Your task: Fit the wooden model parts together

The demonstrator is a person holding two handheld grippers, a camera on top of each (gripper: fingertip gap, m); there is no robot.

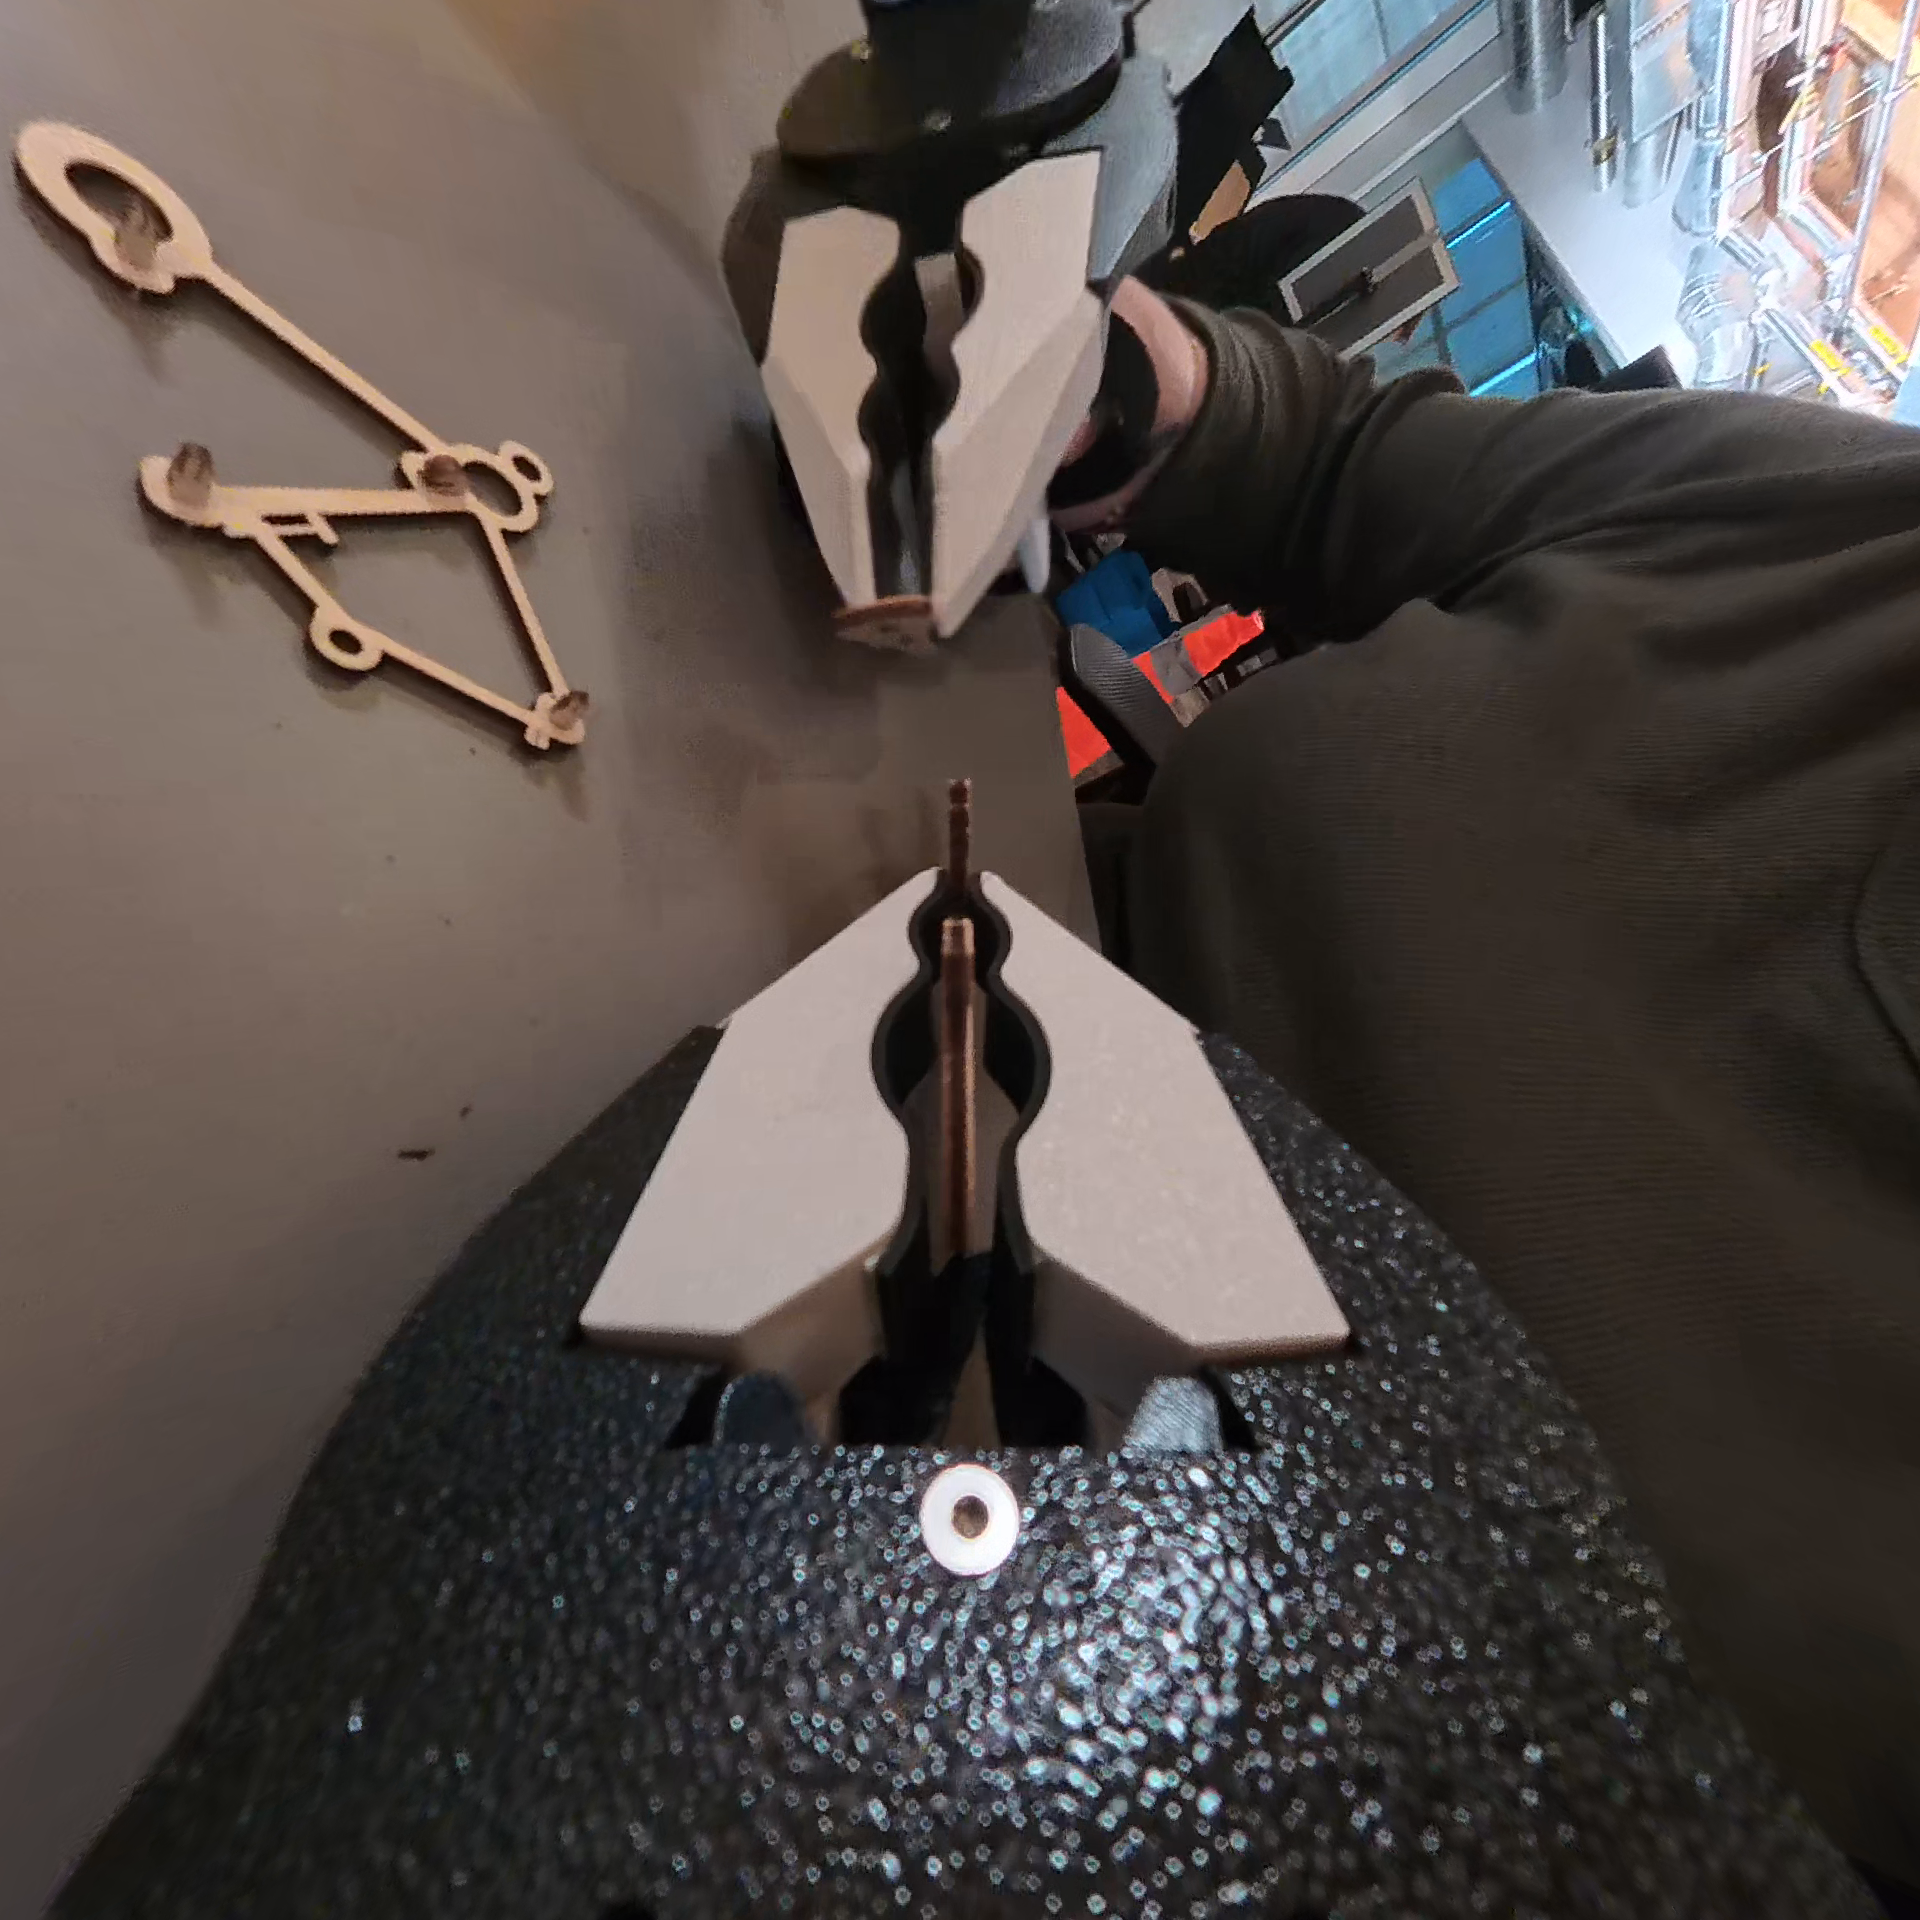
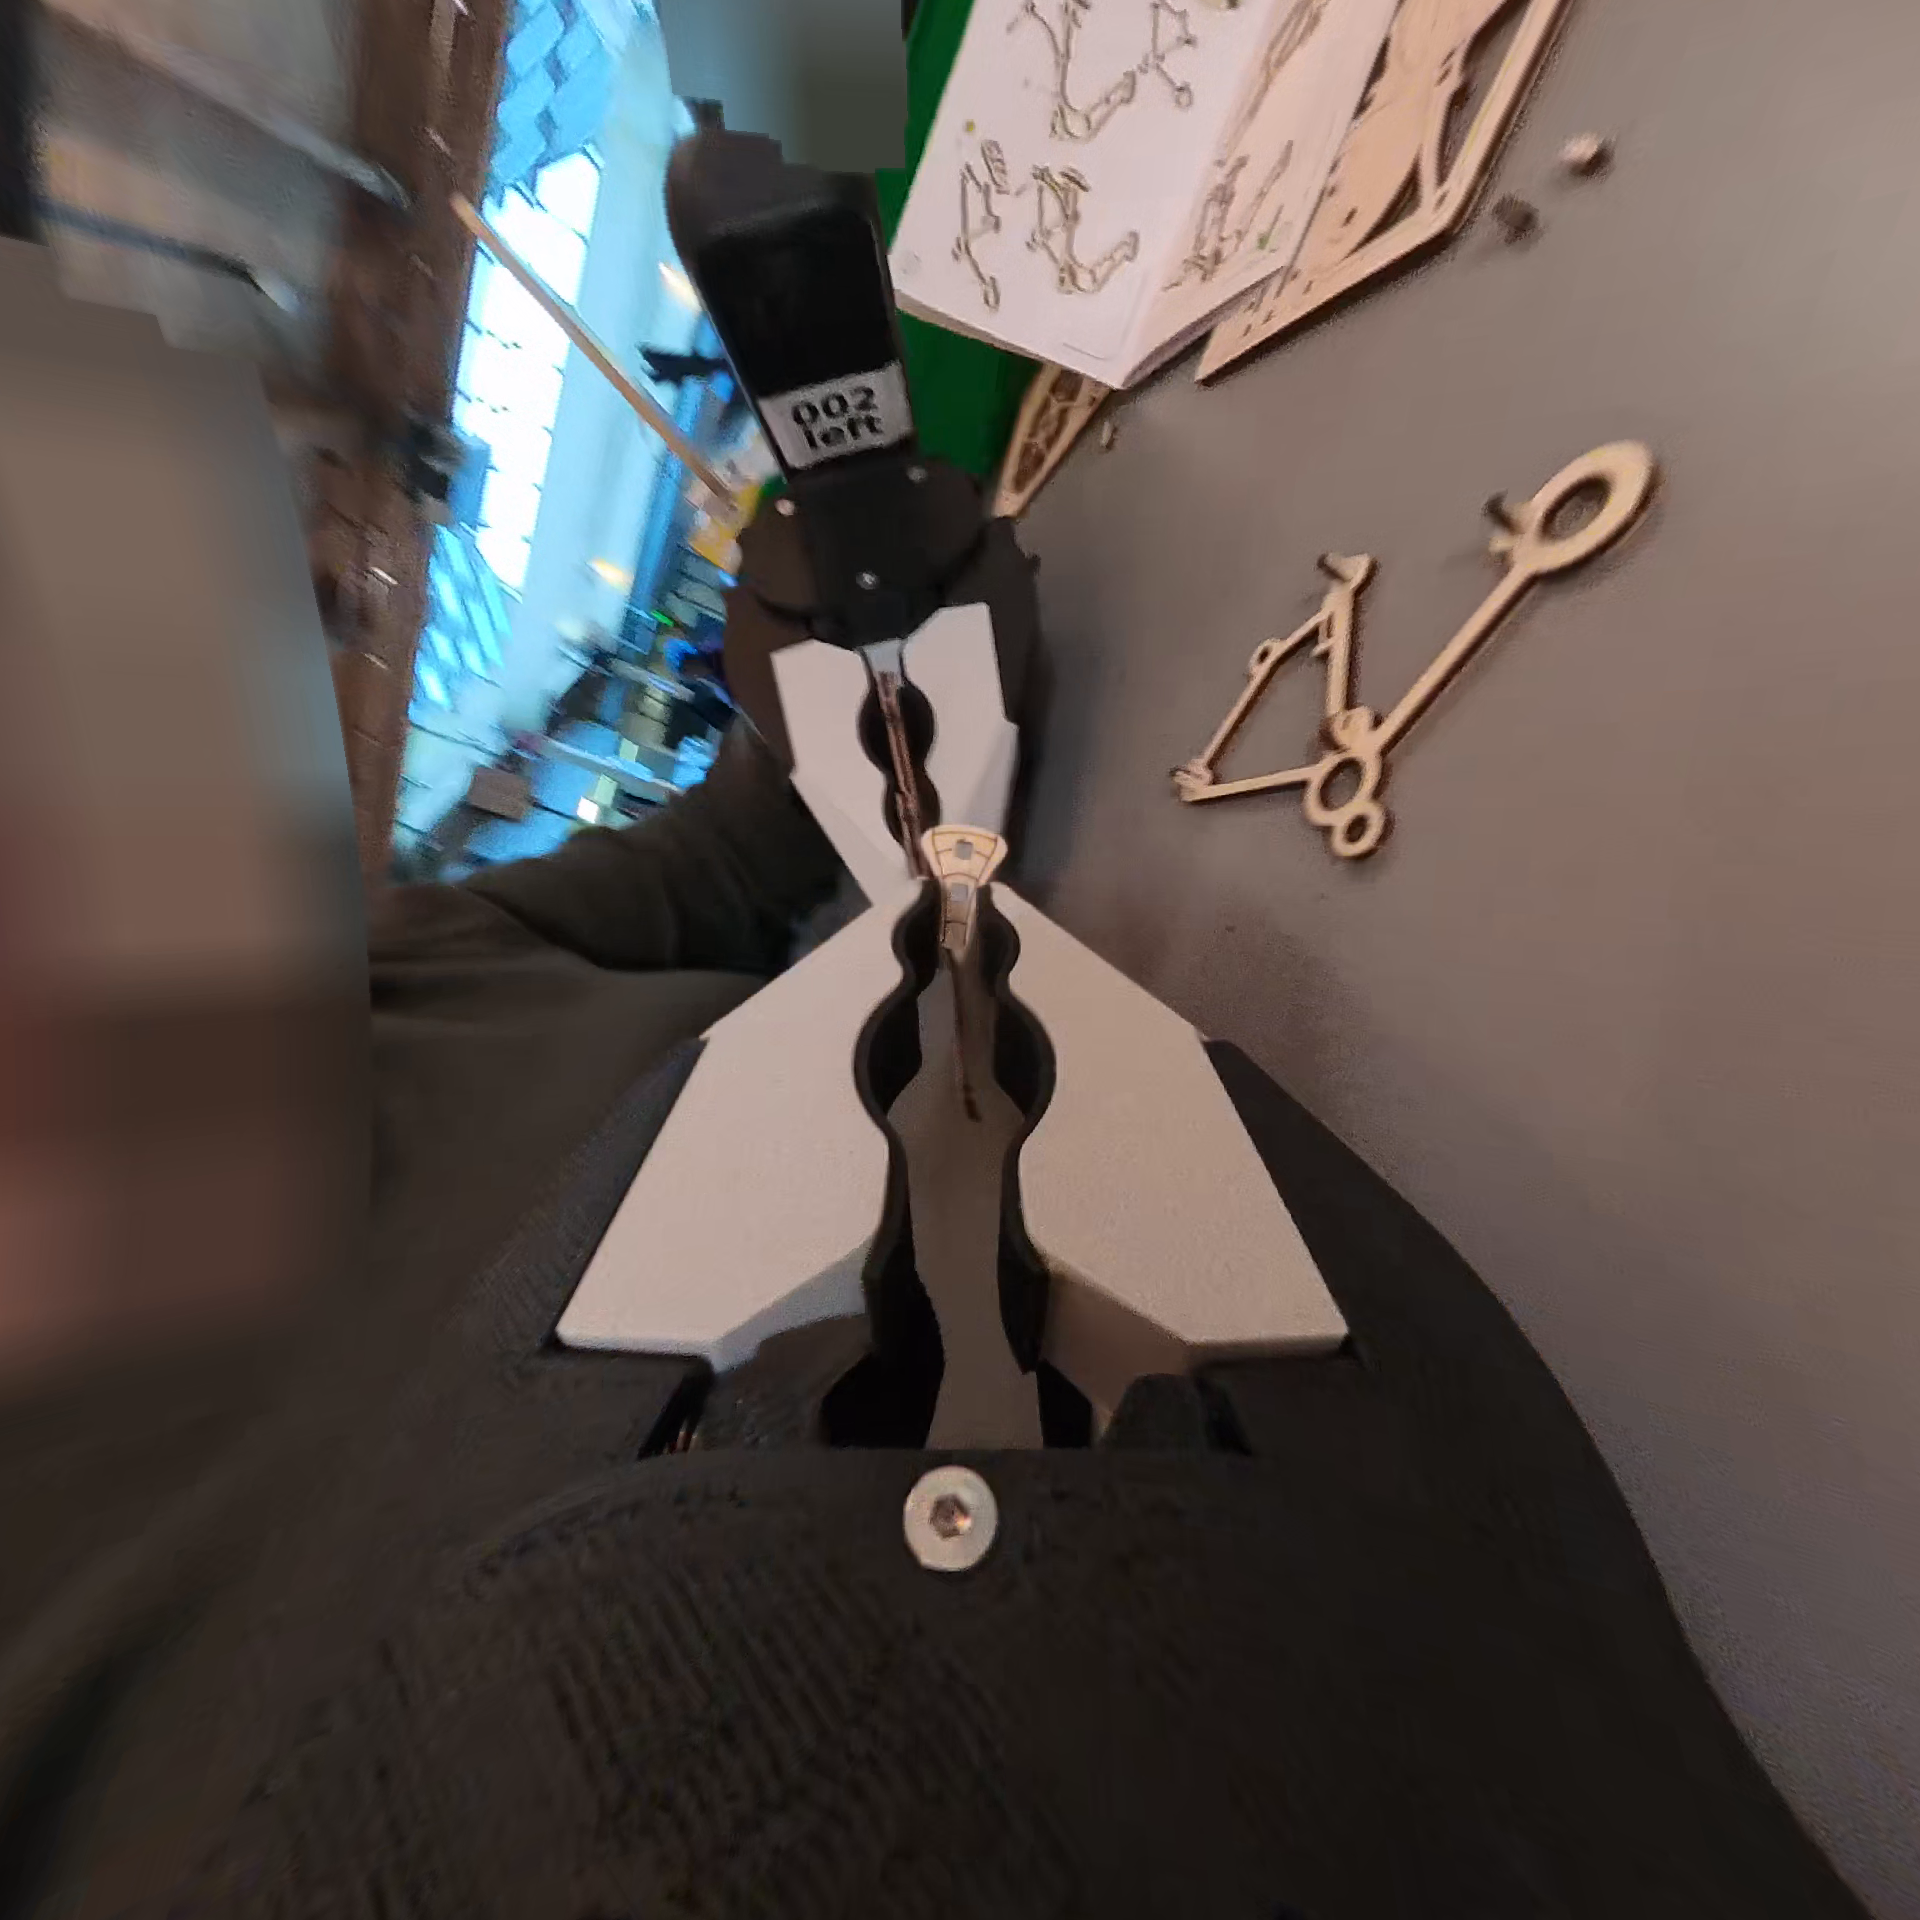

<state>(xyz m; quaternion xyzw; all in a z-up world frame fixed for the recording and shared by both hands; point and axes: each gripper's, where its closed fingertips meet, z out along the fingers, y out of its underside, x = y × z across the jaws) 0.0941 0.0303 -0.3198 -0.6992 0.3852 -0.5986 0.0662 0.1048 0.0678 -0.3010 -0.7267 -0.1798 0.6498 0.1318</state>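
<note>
My left gripper (image 1: 958,883) is shut on a thin flat wooden part (image 1: 957,1039) seen edge-on, whose tip sticks out past the fingertips. My right gripper (image 2: 956,894) is shut on a small fan-shaped wooden piece (image 2: 964,854). The two grippers face each other nose to nose above the grey table (image 1: 260,987). In the left wrist view the right gripper (image 1: 894,618) and its piece (image 1: 883,627) are a short gap away from the thin part's tip. The left gripper (image 2: 909,800) shows beyond the fan piece. A partly built wooden frame (image 1: 416,499) lies flat on the table.
The wooden frame also shows to the right in the right wrist view (image 2: 1351,717). An open instruction booklet (image 2: 1081,177) and wooden part sheets (image 2: 1403,177) lie at the table's far end. Small wood scraps (image 2: 1584,154) lie nearby. A person's dark sleeve (image 1: 1507,727) fills the right side.
</note>
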